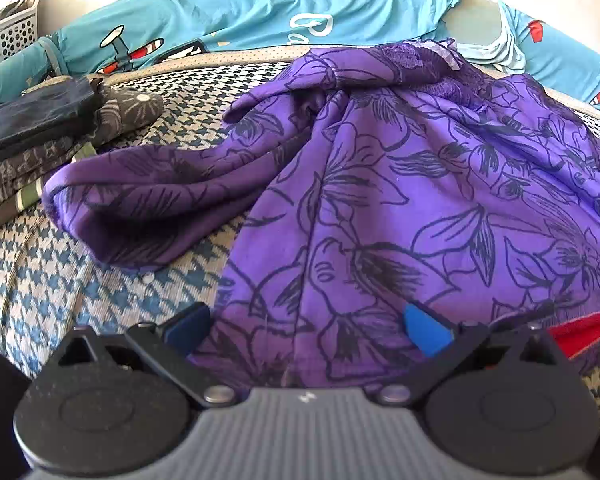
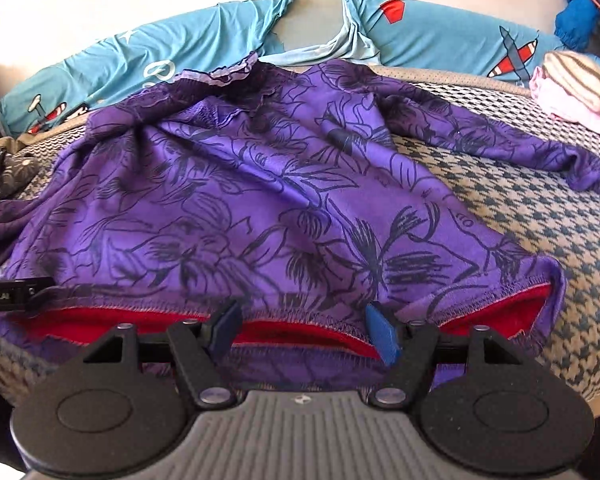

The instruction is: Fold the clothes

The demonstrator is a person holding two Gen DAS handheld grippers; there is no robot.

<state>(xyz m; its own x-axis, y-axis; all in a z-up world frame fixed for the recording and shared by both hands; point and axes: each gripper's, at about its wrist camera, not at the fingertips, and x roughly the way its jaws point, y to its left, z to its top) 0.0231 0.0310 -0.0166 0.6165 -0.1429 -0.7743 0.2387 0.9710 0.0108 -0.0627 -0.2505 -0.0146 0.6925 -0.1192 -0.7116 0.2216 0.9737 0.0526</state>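
We see the purple floral top (image 2: pixel 260 200) spread, rumpled, on the houndstooth-patterned bed (image 2: pixel 540 240), its hem nearest both grippers and its lace-trimmed neckline at the far end. Along the hem the red lining (image 2: pixel 300 330) shows where the fabric gapes.

The right gripper (image 2: pixel 306 330) stands directly over the middle of this hem. Its blue fingertips (image 2: pixel 382 332) are spread apart; the hem and red lining lie between them, but we see no pad pressing on cloth, so the gripper is released. One sleeve (image 2: pixel 540 148) runs out ahead and to the right of it.

The left gripper (image 1: pixel 306 330) is likewise released, its blue fingertips (image 1: pixel 424 330) wide apart, with the near part of the top between and ahead of them. The other sleeve (image 1: pixel 140 208) lies ahead and to the left of this gripper, doubled over on the bed.

Farther out, ahead and well to the left of the left gripper, we note a stack of folded dark garments (image 1: pixel 40 148) and, beyond it, a white perforated basket (image 1: pixel 8 36). A blue sheet with aeroplane prints (image 1: pixel 260 12) lies along the far edge of the bed, beyond the neckline. Ahead and far to the right of the right gripper sit a striped roll (image 2: pixel 576 80) and pink cloth (image 2: pixel 572 114).
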